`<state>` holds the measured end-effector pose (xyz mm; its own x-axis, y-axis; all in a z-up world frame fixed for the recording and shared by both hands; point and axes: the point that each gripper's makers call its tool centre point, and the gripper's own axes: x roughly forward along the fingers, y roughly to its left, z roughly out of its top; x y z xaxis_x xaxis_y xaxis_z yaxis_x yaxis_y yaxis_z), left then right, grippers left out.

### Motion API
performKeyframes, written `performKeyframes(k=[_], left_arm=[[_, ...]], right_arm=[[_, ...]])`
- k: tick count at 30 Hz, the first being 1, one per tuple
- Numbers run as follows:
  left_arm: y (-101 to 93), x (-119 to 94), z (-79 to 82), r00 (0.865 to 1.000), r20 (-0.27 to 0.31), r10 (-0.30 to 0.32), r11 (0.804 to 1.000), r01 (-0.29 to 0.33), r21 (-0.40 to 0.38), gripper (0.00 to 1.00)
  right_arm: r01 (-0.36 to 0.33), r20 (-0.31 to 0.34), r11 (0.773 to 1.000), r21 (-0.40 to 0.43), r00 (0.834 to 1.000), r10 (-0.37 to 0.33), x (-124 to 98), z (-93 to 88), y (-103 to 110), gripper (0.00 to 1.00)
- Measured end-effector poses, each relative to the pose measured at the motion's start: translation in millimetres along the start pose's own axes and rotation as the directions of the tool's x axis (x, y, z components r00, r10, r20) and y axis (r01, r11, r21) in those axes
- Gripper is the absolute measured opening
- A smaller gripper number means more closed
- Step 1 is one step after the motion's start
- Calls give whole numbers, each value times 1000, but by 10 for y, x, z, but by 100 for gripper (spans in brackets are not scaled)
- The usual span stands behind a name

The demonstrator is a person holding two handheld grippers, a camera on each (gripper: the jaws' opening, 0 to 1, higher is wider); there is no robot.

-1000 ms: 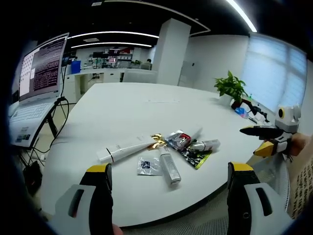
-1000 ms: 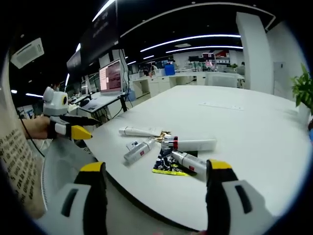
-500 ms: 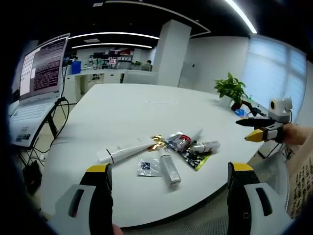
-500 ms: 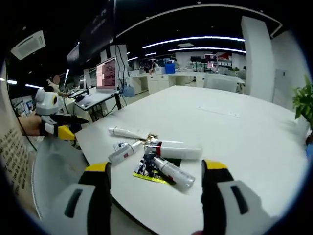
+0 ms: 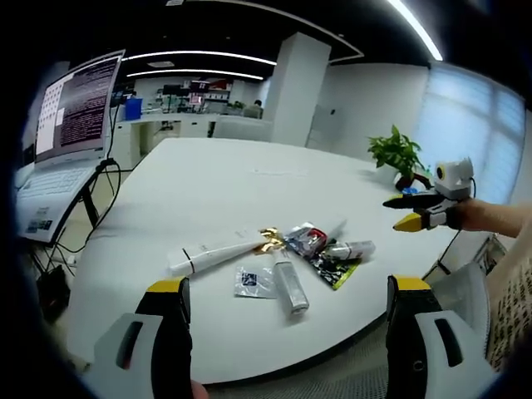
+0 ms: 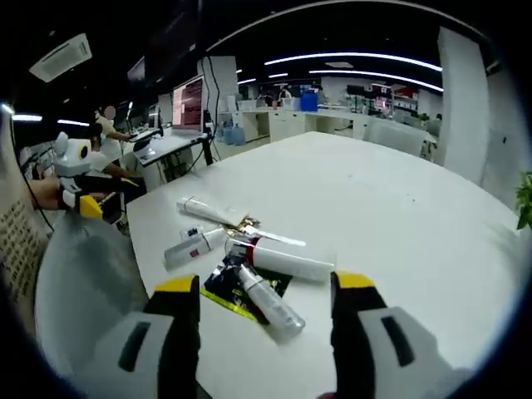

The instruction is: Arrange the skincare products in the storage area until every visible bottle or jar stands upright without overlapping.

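The skincare things lie in a small pile near the front edge of the round white table (image 5: 208, 191). None of them stands up yet. There is a long white tube (image 5: 214, 253) with a gold end, a small clear bottle (image 5: 290, 286), a tube with a red band (image 6: 287, 262), a little flat sachet (image 5: 253, 283) and a dark shiny packet (image 6: 241, 287). Some touch or lie on top of each other.

In the right gripper view, the clear bottle (image 6: 268, 299) lies just in front of the right gripper (image 6: 264, 291), between its two jaws. Its long side points away from the gripper and a bit to the right. The right gripper looks nearer to the pile, so I think it should go first. Its jaws are spread wide and hold nothing.

The left gripper (image 5: 287, 291) hangs off the near edge of the table, farther back from the pile. Its jaws are also wide apart with nothing in them.

Far off are a laptop (image 5: 66, 125) on the left and a green plant (image 5: 397, 150) on the right.
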<state>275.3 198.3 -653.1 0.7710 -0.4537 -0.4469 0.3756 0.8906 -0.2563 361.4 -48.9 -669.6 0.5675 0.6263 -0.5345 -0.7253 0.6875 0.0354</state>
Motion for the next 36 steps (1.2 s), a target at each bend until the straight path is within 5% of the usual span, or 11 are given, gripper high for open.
performKeyframes(k=[12,22,27,32,36], left_arm=[[32,8,-11,1000,-7,14,1000,-14,-15,97],[56,17,-24,1000,-16,21,1000,-21,-20,97],[70,19,-30,999,-20,25,999,-25,-30,97],[78,24,-37,999,-24,28,999,-29,-34,97],[88,25,-36,999,-24,33,999,-34,-37,97]], right_arm=[[-116,-135,978,-171,986,94,520,3,-117,61],[-267,-283,898,-351,944,170,957,-50,-119,55],[-339,-372,833,-438,912,176,1118,-86,-133,51],[-437,-446,731,-524,872,201,1280,-69,-71,49],[-566,-532,623,-540,803,268,1310,-159,70,39]])
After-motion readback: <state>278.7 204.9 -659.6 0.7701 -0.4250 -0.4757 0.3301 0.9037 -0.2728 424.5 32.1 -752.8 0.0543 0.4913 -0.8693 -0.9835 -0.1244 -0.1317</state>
